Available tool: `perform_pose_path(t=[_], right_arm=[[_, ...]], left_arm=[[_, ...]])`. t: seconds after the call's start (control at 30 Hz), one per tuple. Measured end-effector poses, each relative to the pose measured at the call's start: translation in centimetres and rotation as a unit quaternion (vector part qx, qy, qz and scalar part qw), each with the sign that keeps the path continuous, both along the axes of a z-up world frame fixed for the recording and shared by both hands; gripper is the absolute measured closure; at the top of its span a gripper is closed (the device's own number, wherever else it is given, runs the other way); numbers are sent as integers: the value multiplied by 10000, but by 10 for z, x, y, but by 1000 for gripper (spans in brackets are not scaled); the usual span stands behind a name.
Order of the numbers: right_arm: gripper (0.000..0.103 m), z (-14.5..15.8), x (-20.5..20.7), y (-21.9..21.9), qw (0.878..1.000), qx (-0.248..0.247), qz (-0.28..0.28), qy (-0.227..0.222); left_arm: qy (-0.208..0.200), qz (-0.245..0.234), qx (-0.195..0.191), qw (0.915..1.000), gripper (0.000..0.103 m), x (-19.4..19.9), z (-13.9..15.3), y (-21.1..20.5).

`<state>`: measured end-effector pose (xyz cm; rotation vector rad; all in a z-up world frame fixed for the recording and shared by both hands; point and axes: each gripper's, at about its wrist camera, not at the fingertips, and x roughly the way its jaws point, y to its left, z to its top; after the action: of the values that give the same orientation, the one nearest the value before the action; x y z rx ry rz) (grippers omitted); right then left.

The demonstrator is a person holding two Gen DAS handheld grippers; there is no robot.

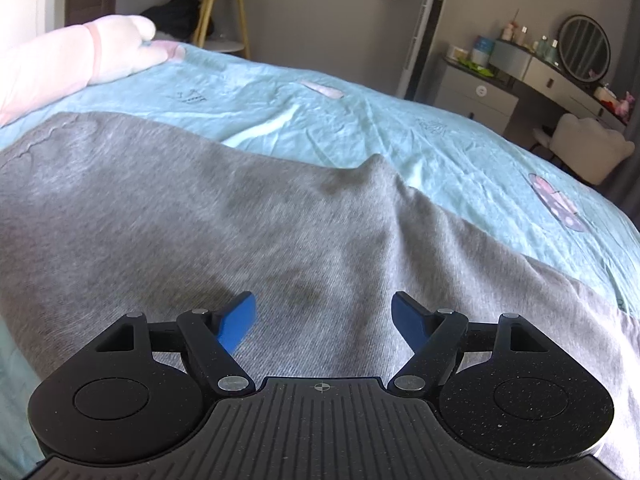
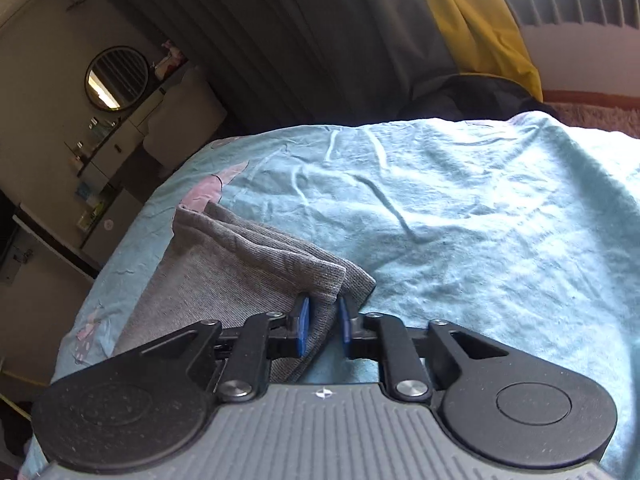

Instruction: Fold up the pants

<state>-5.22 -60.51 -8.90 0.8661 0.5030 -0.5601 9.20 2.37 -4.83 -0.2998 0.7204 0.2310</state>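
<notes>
Left gripper (image 1: 323, 316): jaws spread wide above grey pants (image 1: 200, 220), gripping nothing. Right gripper (image 2: 324, 320): jaws narrowly parted around the pants' folded cuff corner (image 2: 340, 284), mid-bedsheet (image 2: 480, 220), pads not pressing.

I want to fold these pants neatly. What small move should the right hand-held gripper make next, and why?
Probably close the right hand-held gripper on the grey pants: a fold of the cuff sits between its blue pads, which appear not to press it yet.
</notes>
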Motion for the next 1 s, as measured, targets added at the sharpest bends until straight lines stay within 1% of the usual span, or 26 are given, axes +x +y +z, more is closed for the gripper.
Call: perform_pose_path(t=[0.03,0.13,0.17,0.23,0.3,0.33,0.37,0.43,0.47,0.5,0.6,0.63,0.67,0.7,0.77,0.87,0.93,1.0], right_arm=[[64,-1,-4,-3,9999,57,-48,-105],[55,-8,-6,-13,9980,461,-2,-426],[48,-9,-5,-14,9972,535,36,-521],[45,-10,0,-16,9968,542,79,-586],[38,-9,6,-16,9968,518,188,-583],[38,-8,10,-15,9966,471,279,-623],[40,-7,13,-14,9957,475,413,-686],[65,-8,18,-13,9944,530,570,-711],[86,-10,20,-13,9940,567,636,-683],[88,-11,21,-12,9942,568,631,-653],[87,-16,20,-12,9941,626,498,-739],[86,-18,19,-12,9930,734,425,-821],[82,-20,19,-13,9916,855,385,-896],[80,-21,19,-14,9905,949,340,-933],[80,-19,21,-13,9912,922,309,-897],[89,-12,26,-11,9947,718,327,-659],[91,-7,27,-10,9954,658,321,-614],[93,3,29,-6,9965,491,345,-576]], left_arm=[[-7,-22,-4,10000,21,0,-1,-1],[39,-126,-5,9999,21,3,-4,-4],[64,-152,33,9999,21,4,-5,-6],[82,-187,101,9997,20,5,-6,-9],[79,-215,80,9997,20,5,-5,-9],[70,-221,58,9997,20,4,-5,-8],[47,-231,28,9997,20,4,-4,-8],[-33,-260,-20,9997,21,2,-2,-8],[-81,-275,-43,9996,21,1,-1,-8],[-121,-270,-42,9996,21,1,0,-8],[-163,-112,22,9998,22,3,-1,-5],[-79,3,51,10000,22,5,-3,-3],[63,145,90,9998,23,9,-5,0],[168,265,134,9994,24,11,-8,3],[153,323,93,9993,23,11,-8,6],[129,295,41,9995,23,9,-7,8],[115,276,16,9996,23,8,-6,9],[113,283,-40,9995,23,7,-5,10]])
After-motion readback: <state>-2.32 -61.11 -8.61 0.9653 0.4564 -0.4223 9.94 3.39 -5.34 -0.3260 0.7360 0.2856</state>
